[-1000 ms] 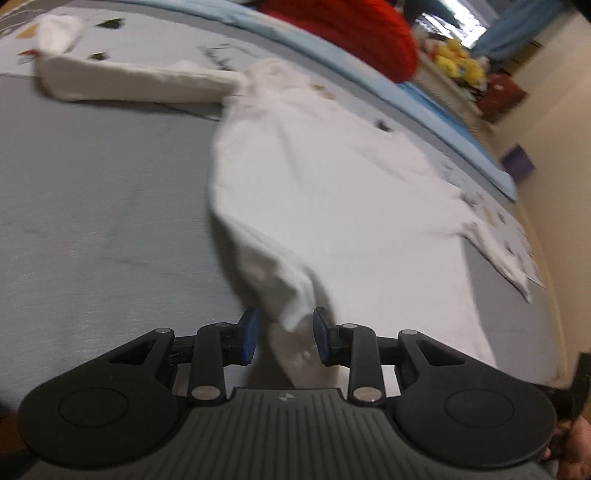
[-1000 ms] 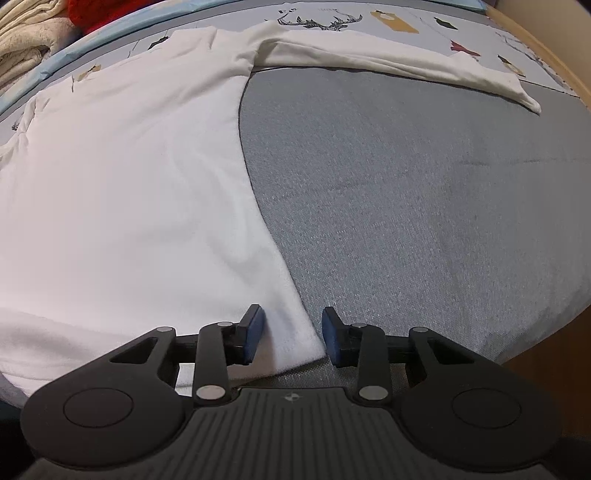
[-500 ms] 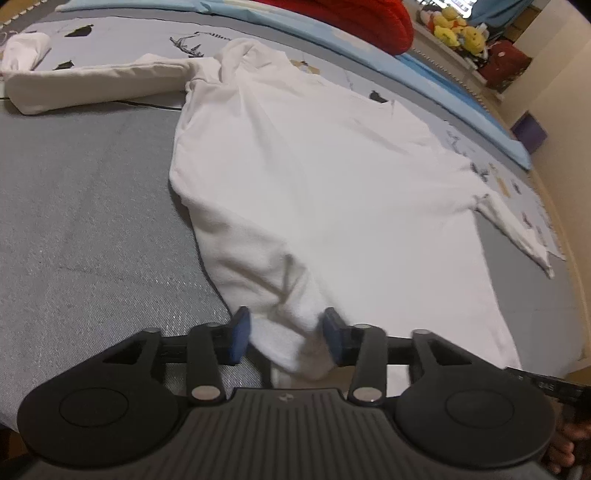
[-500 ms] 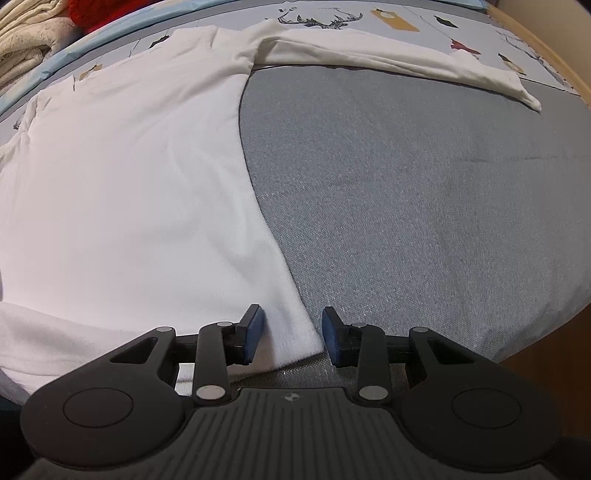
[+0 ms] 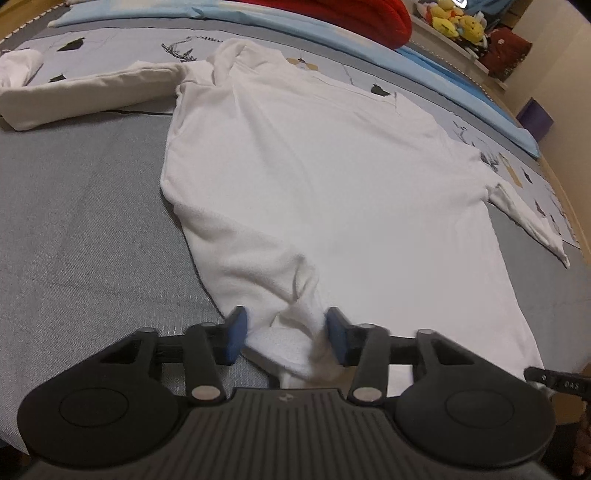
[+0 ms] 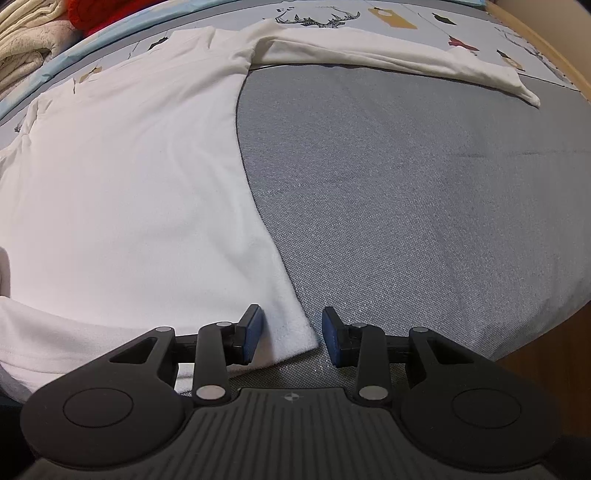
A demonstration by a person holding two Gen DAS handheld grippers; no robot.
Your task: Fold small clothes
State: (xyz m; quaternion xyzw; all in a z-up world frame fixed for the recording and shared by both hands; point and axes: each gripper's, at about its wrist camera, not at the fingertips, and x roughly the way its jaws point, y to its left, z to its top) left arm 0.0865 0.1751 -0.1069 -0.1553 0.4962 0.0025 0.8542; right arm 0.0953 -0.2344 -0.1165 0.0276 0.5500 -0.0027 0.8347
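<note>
A white long-sleeved shirt lies spread flat on the grey bed cover, with its sleeves stretched out to both sides. My left gripper is at the shirt's near left hem corner. Its jaws are closing around a bunched fold of that hem, and the blue pads stand at the fold's sides without visibly squeezing it. My right gripper stands open over the other hem corner of the shirt. That corner lies flat on the cover between the pads.
A printed pale-blue sheet and a blue blanket lie beyond the shirt. A red knit bundle, plush toys and folded cream blankets sit at the far edge. The bed's edge drops off at the near right.
The left gripper came down with the hem corner and its jaws widened. The shirt's left side now lies flatter and more spread out. The right gripper has not moved.
</note>
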